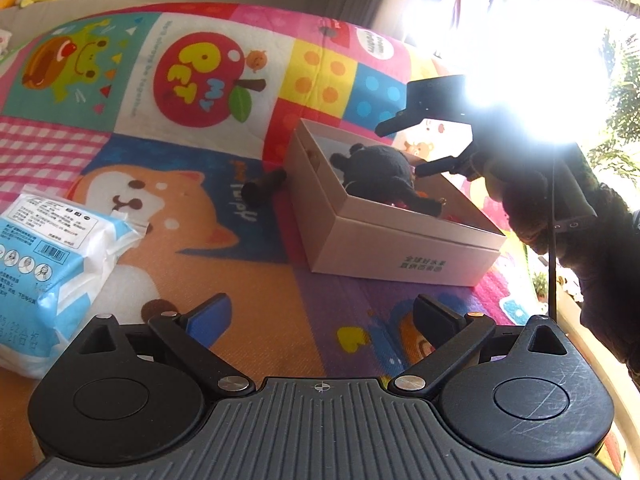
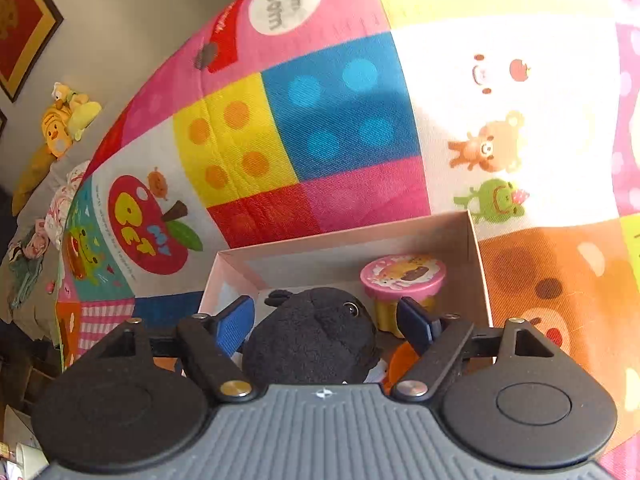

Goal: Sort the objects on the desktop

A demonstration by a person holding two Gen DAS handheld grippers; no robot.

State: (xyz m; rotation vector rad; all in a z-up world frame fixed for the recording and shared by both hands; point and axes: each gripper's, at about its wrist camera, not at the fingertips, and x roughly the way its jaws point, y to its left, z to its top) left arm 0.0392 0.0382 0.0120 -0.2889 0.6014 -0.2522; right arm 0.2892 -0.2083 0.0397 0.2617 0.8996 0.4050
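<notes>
Nearest me, my left gripper (image 1: 322, 316) waits spread and empty over the quilt (image 1: 208, 208), tissue pack (image 1: 52, 256) at its left. Rightward, the black plush (image 2: 312, 336) lies in the cardboard box (image 1: 400, 248) beside a pink-lidded jar (image 2: 402, 280). My right gripper (image 2: 326, 320) straddles it, pads apart, apparently letting go.

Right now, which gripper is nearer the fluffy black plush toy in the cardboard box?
Right. The right gripper straddles the black plush toy, jaws open; the left gripper hovers short of the cardboard box.
</notes>
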